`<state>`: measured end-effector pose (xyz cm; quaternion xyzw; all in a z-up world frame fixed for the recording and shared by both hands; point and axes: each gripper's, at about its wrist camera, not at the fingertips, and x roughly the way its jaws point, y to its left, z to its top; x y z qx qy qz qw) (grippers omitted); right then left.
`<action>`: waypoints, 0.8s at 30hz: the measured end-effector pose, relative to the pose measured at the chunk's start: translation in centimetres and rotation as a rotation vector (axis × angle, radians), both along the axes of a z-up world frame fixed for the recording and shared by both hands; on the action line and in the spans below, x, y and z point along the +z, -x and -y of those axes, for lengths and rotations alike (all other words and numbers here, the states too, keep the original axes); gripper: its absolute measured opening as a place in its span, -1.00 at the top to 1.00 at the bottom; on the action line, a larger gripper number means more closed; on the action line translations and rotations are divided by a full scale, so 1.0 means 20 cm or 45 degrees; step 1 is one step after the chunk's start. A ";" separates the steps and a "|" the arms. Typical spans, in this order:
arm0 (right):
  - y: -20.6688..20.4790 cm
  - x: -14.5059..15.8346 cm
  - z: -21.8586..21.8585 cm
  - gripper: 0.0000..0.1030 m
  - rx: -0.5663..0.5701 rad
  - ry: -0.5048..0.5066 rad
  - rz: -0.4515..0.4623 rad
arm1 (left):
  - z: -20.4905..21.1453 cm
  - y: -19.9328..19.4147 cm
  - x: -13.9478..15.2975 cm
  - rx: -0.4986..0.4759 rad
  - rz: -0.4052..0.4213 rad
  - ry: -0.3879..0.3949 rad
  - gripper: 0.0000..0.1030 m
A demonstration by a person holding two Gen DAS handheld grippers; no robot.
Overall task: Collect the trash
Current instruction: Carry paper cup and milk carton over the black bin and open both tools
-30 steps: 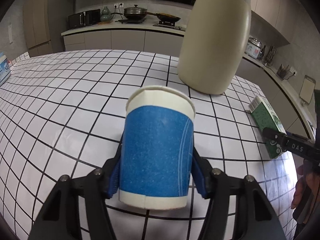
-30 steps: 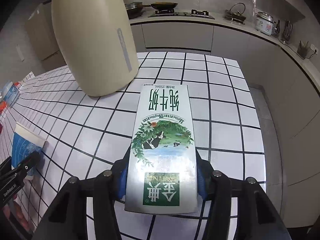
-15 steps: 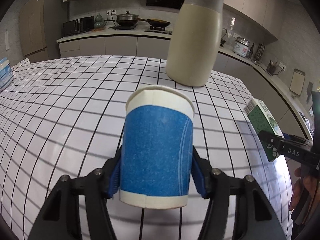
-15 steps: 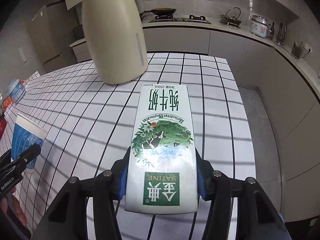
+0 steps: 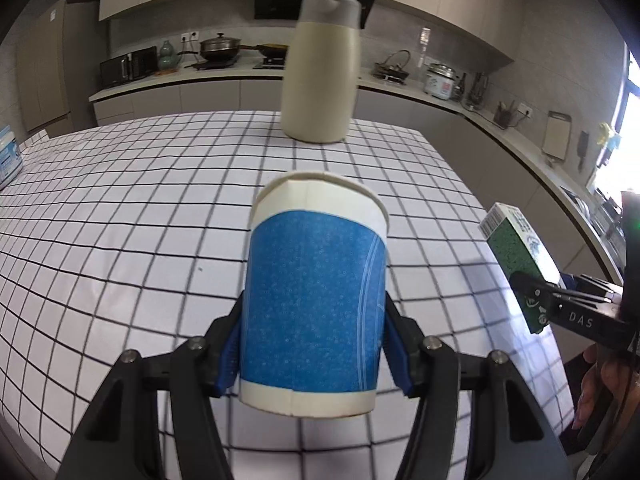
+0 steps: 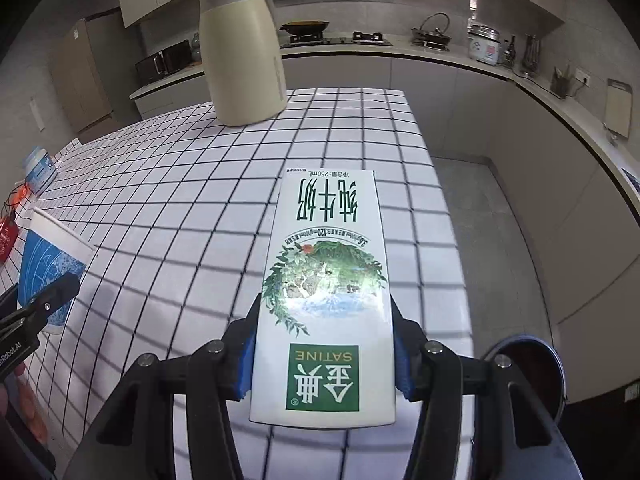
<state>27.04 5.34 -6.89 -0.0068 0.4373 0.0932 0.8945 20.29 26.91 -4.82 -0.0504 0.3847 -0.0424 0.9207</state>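
The left gripper (image 5: 312,344) clamped a blue cup (image 5: 314,300) between its pads, above the checked table (image 5: 120,208). The right gripper (image 6: 324,360) gripped a milk carton (image 6: 326,292), printed side up; a bin (image 6: 532,368) sat just beyond its right finger.

I see a kitchen with grey cabinets (image 5: 168,100) along the far wall, a checkered tablecloth (image 5: 120,208) in the centre, and a bright window (image 5: 630,100) at the right edge.
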 end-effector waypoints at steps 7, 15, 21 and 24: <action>0.26 0.05 0.22 -0.08 -0.060 0.007 0.013 | 0.20 0.08 0.04 -0.087 0.024 0.016 -0.18; 0.40 0.07 0.49 -0.08 -0.113 0.004 0.022 | 0.45 0.13 0.02 -0.140 0.025 0.011 -0.18; 0.41 0.06 0.75 -0.08 -0.122 0.003 0.013 | 0.73 0.13 0.00 -0.159 0.017 0.007 -0.18; 0.41 0.05 0.91 -0.08 -0.119 0.007 0.004 | 0.90 0.12 -0.01 -0.163 0.014 0.011 -0.18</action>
